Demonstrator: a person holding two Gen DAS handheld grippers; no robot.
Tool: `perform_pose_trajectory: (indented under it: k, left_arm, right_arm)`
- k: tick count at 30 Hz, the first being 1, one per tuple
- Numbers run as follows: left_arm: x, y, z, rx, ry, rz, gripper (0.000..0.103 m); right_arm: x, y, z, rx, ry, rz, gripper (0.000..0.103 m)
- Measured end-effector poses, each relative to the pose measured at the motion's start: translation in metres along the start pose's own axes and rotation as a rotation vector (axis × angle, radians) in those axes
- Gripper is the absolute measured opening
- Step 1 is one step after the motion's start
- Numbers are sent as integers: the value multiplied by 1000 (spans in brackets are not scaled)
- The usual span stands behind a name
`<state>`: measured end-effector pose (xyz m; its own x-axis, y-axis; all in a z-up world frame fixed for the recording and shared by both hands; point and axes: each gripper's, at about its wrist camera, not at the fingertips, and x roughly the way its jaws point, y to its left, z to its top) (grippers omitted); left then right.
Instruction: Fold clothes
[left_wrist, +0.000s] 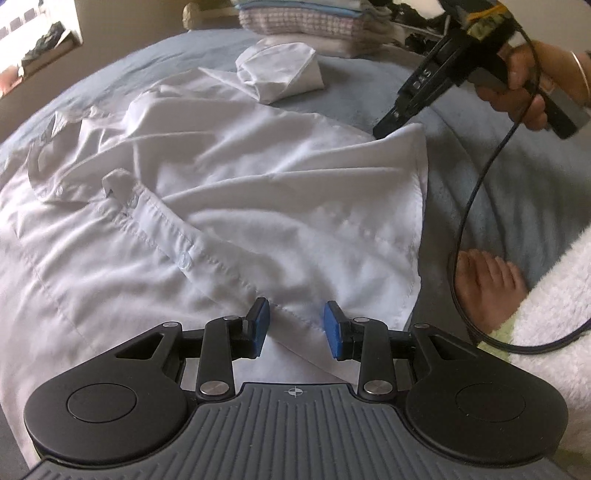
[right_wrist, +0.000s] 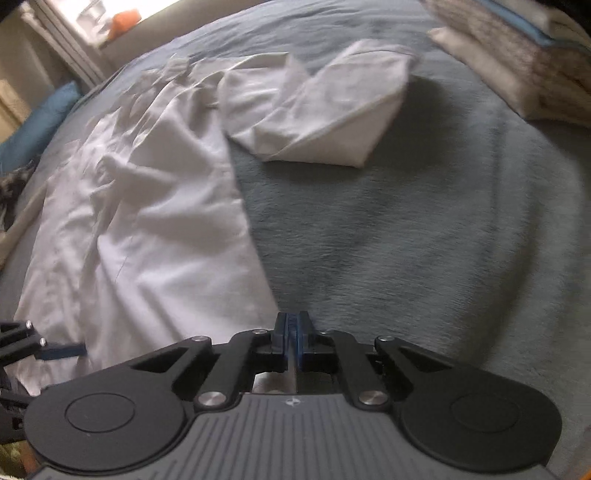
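White shirt, grey-blue plush bedcover, folded stack, window

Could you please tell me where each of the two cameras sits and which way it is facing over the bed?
Left wrist: on the left tool, angled down at the white shirt; shows its open pads, the right tool, a bare foot.
Right wrist: on the right tool, angled down at the shirt's edge and grey blanket; its pads are shut, the left tool's tip showing.
Shared: shirt, blanket, folded white cloth, stack of laundry.
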<state>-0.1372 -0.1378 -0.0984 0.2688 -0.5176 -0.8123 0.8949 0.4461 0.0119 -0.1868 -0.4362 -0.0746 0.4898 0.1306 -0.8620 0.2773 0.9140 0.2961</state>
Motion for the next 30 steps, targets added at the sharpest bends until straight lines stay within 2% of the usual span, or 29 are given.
perform_pose_trajectory:
  k: [2, 4, 7, 9, 13, 15, 18, 24, 26, 28, 30]
  left_arm:
    - [-1, 2, -2, -6, -2, -6, 32]
    - [-1, 4, -2, -14, -2, -14, 32]
    - [0, 10, 0, -53, 1, -39, 33]
    - [0, 16, 0, -94, 1, -63, 33]
    - [-1, 25, 0, -156, 1, -98, 33]
    - [-1, 26, 0, -163, -1, -107, 33]
    - [-1, 26, -1, -160, -6, -114, 33]
    - [0, 29, -2, -165, -10, -137, 33]
    - [0, 30, -2, -169, -11, -144, 33]
    - [0, 31, -3, -170, -13, -150, 33]
    - [0, 31, -2, -162, -12, -151, 33]
  right_arm:
    - [-8, -3, 8, 31, -45, 10, 9]
    - [-16, -5, 19, 56, -96, 26, 23]
    - [-10, -2, 50, 108, -107, 125, 39]
    - [5, 4, 75, 169, -90, 201, 50]
    - [56, -1, 116, 469, 26, 358, 54]
    - [81, -3, 130, 582, 80, 358, 55]
    - [107, -7, 150, 662, 84, 289, 55]
    - [121, -22, 185, 800, -3, 304, 52]
    - [126, -24, 197, 796, -27, 288, 43]
    - [129, -22, 212, 747, -53, 254, 12]
    - [128, -17, 234, 663, -98, 206, 6]
